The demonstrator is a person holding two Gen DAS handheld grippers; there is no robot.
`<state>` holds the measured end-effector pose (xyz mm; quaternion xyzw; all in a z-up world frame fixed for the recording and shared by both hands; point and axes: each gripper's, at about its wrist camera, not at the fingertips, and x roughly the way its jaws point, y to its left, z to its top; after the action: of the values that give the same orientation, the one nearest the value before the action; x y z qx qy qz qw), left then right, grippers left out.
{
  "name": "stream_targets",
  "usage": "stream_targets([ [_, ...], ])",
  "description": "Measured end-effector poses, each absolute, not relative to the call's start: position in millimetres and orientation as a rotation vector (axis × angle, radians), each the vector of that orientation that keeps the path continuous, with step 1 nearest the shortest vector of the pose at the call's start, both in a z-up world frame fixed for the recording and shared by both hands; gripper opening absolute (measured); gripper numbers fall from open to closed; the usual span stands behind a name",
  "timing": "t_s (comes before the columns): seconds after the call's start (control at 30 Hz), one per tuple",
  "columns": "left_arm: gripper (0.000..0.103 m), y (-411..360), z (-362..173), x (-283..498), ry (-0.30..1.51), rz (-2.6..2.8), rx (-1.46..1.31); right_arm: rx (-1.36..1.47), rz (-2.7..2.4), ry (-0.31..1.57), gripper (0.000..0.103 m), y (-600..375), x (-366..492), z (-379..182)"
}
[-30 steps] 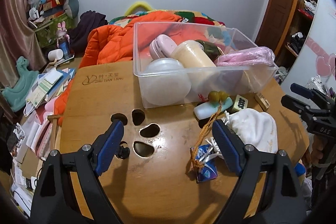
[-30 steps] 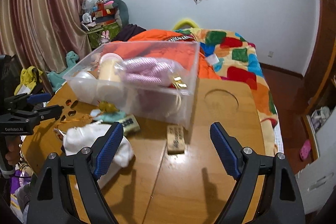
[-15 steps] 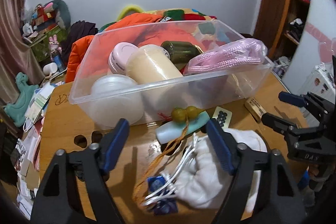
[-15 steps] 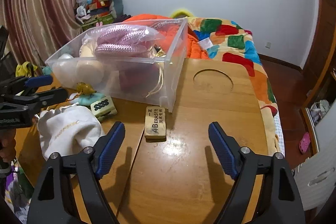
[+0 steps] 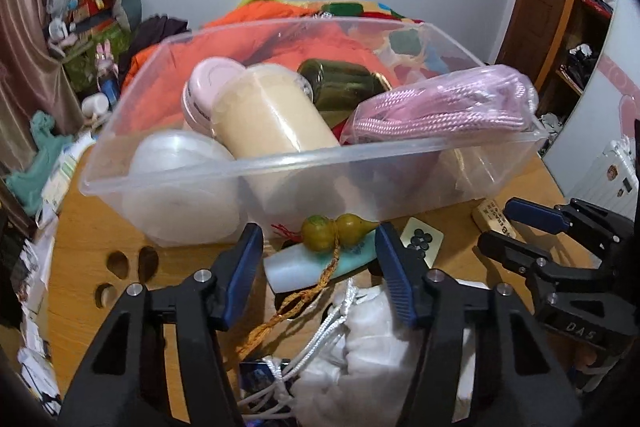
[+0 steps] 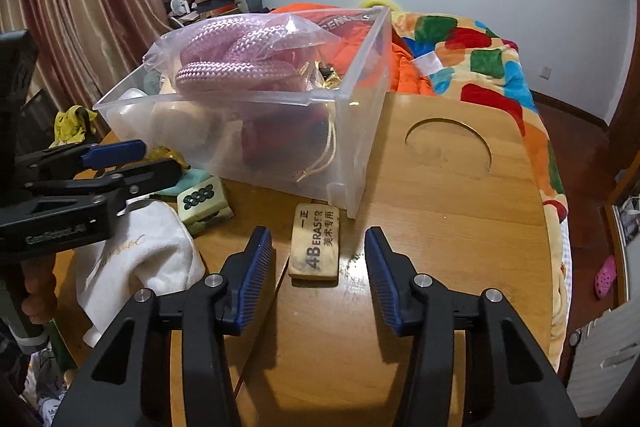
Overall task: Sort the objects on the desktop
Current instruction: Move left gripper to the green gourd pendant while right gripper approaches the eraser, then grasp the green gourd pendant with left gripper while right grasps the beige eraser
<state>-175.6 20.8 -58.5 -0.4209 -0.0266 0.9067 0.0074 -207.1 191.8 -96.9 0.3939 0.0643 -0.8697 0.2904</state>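
A clear plastic bin (image 5: 280, 163) on the wooden table holds a pink rope bundle, jars and lids. In front of it a yellow-green gourd charm (image 5: 336, 227) on an orange cord lies on a teal-and-white tube (image 5: 312, 267). My left gripper (image 5: 320, 259) straddles both with its jaws closing, and gaps show at each pad. A tan 4B eraser (image 6: 316, 247) lies flat by the bin's corner. My right gripper (image 6: 318, 251) brackets the eraser, jaws closing, pads clear of it. Each gripper shows in the other's view: the right gripper (image 5: 498, 223) and the left gripper (image 6: 160, 159).
A mahjong tile (image 6: 202, 201) and a white drawstring pouch (image 6: 136, 259) lie between the two grippers. The table (image 6: 440, 227) has a round recess (image 6: 448, 147) at the far right and small cut-outs (image 5: 132, 263) at the left. A bed with a patchwork blanket (image 6: 480, 67) stands behind.
Both pairs of jaws have narrowed. My left gripper moved right and forward from the table's cut-outs to the gourd charm. My right gripper sank closer over the eraser.
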Motion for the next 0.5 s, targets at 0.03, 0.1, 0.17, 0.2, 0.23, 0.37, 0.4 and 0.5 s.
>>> stream_targets([
  [0.03,0.056,20.7,-60.6,-175.9,-0.092,2.831,-1.324,1.046,-2.324,0.185,0.041,189.5,-206.8,-96.9],
  [0.1,0.055,21.5,-62.8,-175.6,-0.094,2.839,-1.321,1.034,-2.324,0.214,0.033,185.6,-205.5,-97.3],
  [0.17,0.052,21.8,-63.1,-174.4,-0.112,2.840,-1.311,1.017,-2.317,0.247,0.025,181.1,-203.1,-97.4],
  [0.2,0.049,21.8,-63.2,-174.2,-0.129,2.837,-1.308,1.008,-2.313,0.258,0.022,179.5,-201.2,-97.4],
  [0.23,0.045,22.0,-63.2,-173.6,-0.144,2.834,-1.304,1.004,-2.313,0.262,0.022,178.9,-200.9,-97.1],
  [0.37,0.032,24.5,-62.6,-169.5,-0.164,2.831,-1.282,1.000,-2.313,0.263,0.022,180.9,-200.3,-96.9],
  [0.4,0.032,25.7,-62.3,-167.9,-0.151,2.836,-1.277,1.000,-2.313,0.263,0.022,181.3,-199.3,-96.8],
  [0.5,0.029,24.8,-61.9,-165.4,-0.157,2.837,-1.269,1.000,-2.314,0.257,0.022,182.7,-196.9,-96.6],
])
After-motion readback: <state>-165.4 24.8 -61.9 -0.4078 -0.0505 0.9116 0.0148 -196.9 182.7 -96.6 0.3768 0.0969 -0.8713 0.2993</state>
